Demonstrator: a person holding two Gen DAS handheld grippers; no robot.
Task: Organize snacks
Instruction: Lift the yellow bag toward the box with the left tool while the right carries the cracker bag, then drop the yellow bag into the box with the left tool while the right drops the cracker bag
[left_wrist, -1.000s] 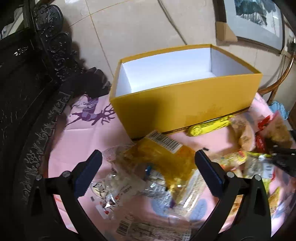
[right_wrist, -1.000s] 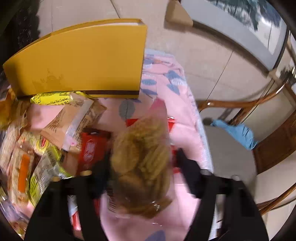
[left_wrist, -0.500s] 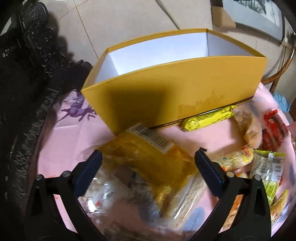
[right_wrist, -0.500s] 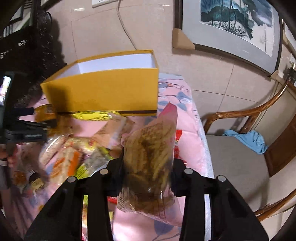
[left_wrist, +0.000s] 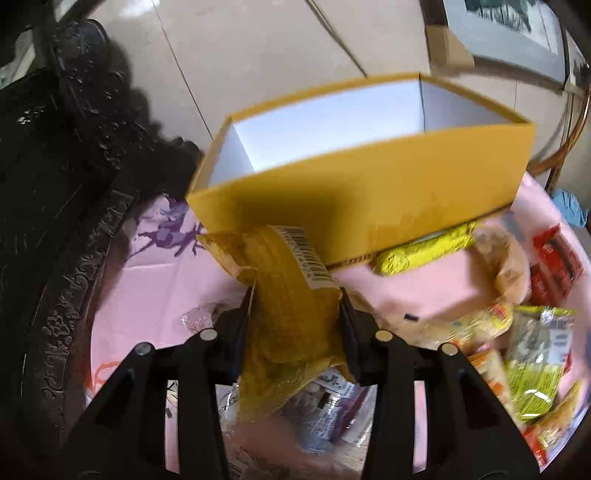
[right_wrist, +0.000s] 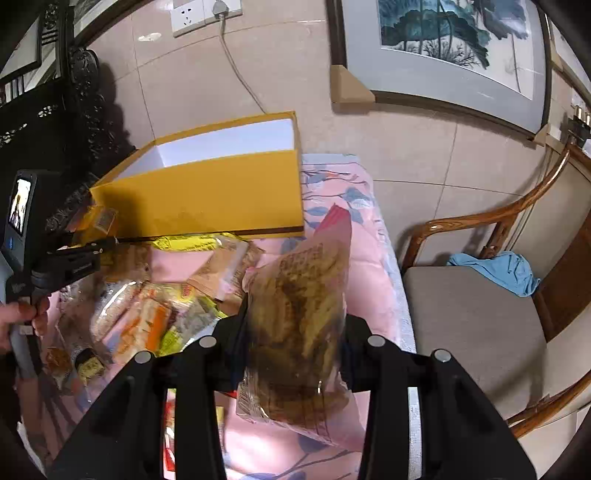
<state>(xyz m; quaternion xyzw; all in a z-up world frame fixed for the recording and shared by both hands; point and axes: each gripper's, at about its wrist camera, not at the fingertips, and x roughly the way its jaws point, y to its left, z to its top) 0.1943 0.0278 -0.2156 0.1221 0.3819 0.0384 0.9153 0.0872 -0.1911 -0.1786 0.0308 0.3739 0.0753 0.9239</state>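
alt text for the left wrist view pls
The left tongs grip a yellow snack bag, barcode up, before an open yellow box with a white interior. More snack packets lie scattered at right on a pink cloth.

yellow box (left_wrist: 369, 206) floor hidden behind its front wall, snack pile (left_wrist: 535, 369) cut off at right edge

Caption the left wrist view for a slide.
Left gripper clamps a yellow snack bag before the open yellow box, other snacks scattered on pink cloth.
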